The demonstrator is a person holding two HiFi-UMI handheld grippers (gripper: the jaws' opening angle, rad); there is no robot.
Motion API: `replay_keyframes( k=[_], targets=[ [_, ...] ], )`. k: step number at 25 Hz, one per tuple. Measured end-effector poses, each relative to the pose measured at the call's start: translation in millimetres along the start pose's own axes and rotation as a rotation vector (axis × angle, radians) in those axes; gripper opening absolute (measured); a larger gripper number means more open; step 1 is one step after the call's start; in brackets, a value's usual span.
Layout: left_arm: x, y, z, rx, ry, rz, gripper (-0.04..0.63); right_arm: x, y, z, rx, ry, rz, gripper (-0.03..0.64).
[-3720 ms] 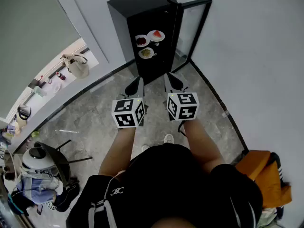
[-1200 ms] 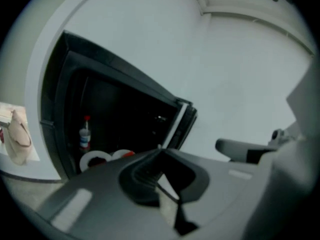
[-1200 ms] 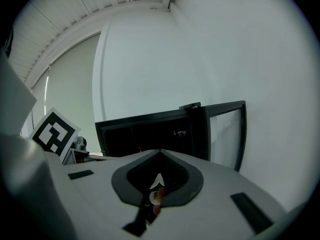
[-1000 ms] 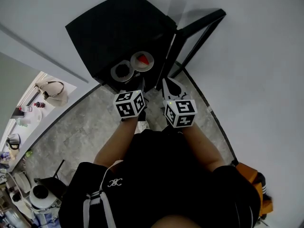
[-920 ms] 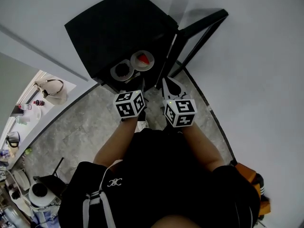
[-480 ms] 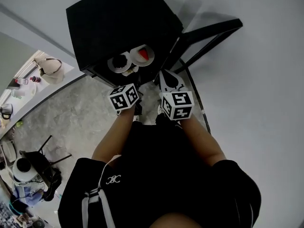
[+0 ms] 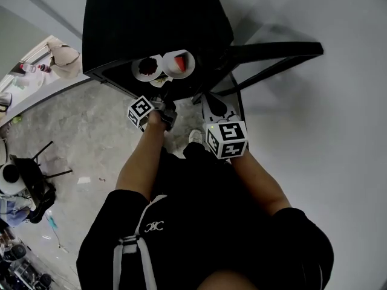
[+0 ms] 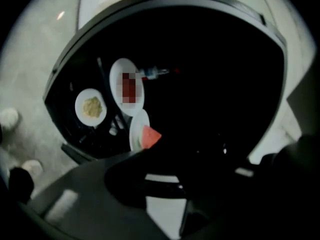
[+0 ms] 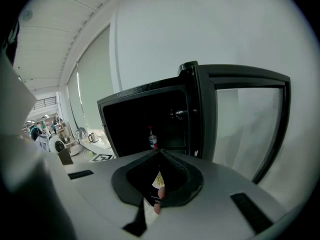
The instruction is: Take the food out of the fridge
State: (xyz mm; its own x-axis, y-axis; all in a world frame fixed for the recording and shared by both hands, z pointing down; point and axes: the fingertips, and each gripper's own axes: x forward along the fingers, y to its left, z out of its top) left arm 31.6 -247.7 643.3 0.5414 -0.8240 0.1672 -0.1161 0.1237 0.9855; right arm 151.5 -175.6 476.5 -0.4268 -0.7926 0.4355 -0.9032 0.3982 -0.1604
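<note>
Two grippers are raised toward the black fridge point(image 7: 151, 17), and only the left one has gone in close. The left gripper point(image 8: 146, 151) points into the fridge's open front. Its jaws look to be together with nothing between them, though the dark interior makes their far edge hard to read. It is rolled to one side, so the plates appear tilted in its view. That roll probably serves to line the jaws up with a plate rim.

All the food is inside the fridge. Farthest left in the left gripper view is a plate of pale grains point(image 8: 91, 107), which sits lower in the fridge than the others. Next is a plate of dark food point(image 8: 128, 86). Then comes a plate with a red watermelon wedge point(image 8: 136, 134), seen almost edge-on just beyond the left gripper's tips. Being nearest the fridge's front edge, this plate seems the likely first pick, but the jaws would have to part before they could take its rim. A small bottle point(image 8: 152, 74) stands deeper inside the fridge, behind the plates.

The right gripper point(image 9: 160, 154) stays outside the fridge, near the hinge side. Its jaws are closed tip to tip and empty. It is probably kept back to leave room at the opening. To its right, the fridge's glass door point(image 9: 240, 119) stands swung wide, leaving the opening clear.
</note>
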Motion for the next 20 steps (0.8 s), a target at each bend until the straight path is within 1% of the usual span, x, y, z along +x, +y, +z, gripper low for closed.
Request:
replay_keyframes(
  k=[1, 2, 3, 5, 7, 12, 16, 17, 20],
  targets=[
    [3.6, 9.9, 5.7, -0.088, -0.045, -0.024, 0.132, -1.5, -4.2, -4.9, -0.001, 0.010, 0.008, -0.003],
    [6.8, 19.7, 11.2, -0.140, -0.086, -0.036, 0.132, -2.8, -8.2, -9.9, -0.002, 0.019, 0.015, -0.003],
    [9.9, 29.0, 15.3, -0.158, -0.116, -0.034, 0.132, -4.0, -12.3, -14.8, -0.003, 0.028, 0.020, -0.003],
    [17.0, 44.4, 17.8, -0.135, -0.138, -0.006, 0.132, -7.4, -20.7, -23.8, -0.009, 0.044, 0.026, -0.003],
    [26.4, 54.9, 16.2, -0.110, -0.130, 0.015, 0.132, -11.0, -29.6, -30.8, -0.019, 0.057, 0.025, -0.003],
    [51.9, 62.3, 15.4, -0.108, -0.127, 0.017, 0.163, -14.9, -51.7, -42.3, -0.032, 0.088, 0.008, -0.003],
    [69.2, 65.4, 10.9, -0.098, -0.097, 0.048, 0.161, -16.5, -62.1, -49.0, -0.027, 0.107, 0.002, -0.003],
    [72.4, 67.6, 9.9, -0.105, -0.090, 0.062, 0.150, -16.4, -63.7, -50.6, -0.028, 0.111, 0.001, -0.003],
    [75.1, 75.5, 10.2, -0.157, -0.103, 0.109, 0.024, -15.0, -68.5, -55.4, -0.038, 0.127, 0.000, -0.003]
  ],
)
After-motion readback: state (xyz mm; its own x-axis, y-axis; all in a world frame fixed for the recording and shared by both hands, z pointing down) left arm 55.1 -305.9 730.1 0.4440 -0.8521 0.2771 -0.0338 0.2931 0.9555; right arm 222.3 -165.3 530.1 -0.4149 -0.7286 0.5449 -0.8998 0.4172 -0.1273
